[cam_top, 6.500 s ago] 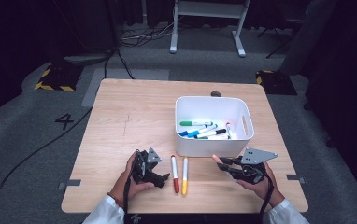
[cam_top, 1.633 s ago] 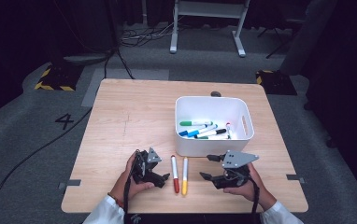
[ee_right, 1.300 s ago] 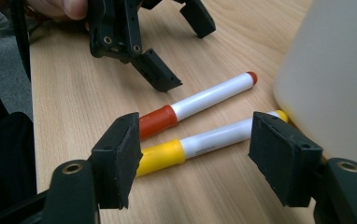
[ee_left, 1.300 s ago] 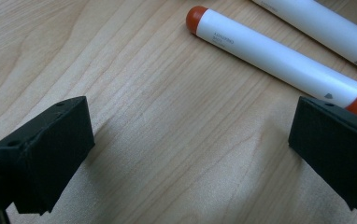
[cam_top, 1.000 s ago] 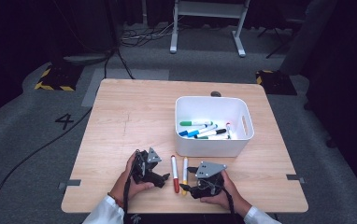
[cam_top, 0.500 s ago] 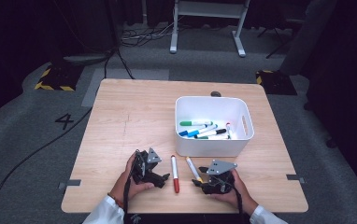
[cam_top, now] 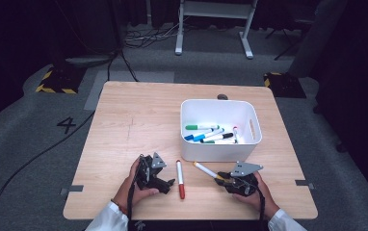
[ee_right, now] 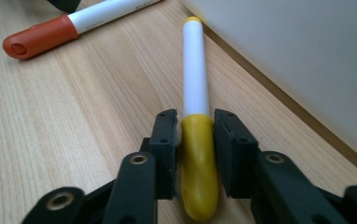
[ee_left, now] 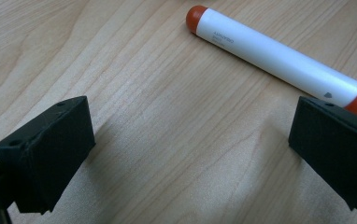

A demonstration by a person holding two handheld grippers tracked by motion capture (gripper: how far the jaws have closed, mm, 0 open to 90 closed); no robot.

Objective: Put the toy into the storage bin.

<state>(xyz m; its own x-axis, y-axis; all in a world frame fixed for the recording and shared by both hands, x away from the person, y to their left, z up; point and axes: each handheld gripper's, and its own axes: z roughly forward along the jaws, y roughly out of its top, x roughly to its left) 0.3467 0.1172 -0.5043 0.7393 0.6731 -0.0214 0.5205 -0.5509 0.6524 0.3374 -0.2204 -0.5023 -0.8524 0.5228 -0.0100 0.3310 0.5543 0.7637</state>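
The right tool point(ee_right: 193, 140) has its two black jaws closed on the yellow cap of a white-barrelled marker point(ee_right: 194, 93), gripping it at the cap end so the barrel runs straight out ahead of the jaws, its far tip close beside the wall of the white plastic bin point(cam_top: 219, 149). That hold looks deliberate — a grip at one end leaves the length free to swing up over the rim and drop among the green, blue and black markers point(cam_top: 210, 134) already lying inside. From above, the yellow marker point(cam_top: 206, 170) points from the tool toward the bin's near wall, low over the pale wooden bench point(cam_top: 138, 120). The left tool point(ee_left: 186, 149) rests on the bench with its jaws spread wide and nothing between them; the red-capped white marker point(ee_left: 279, 58) lies just ahead of it, one red end near a jaw — likely the next one to go.
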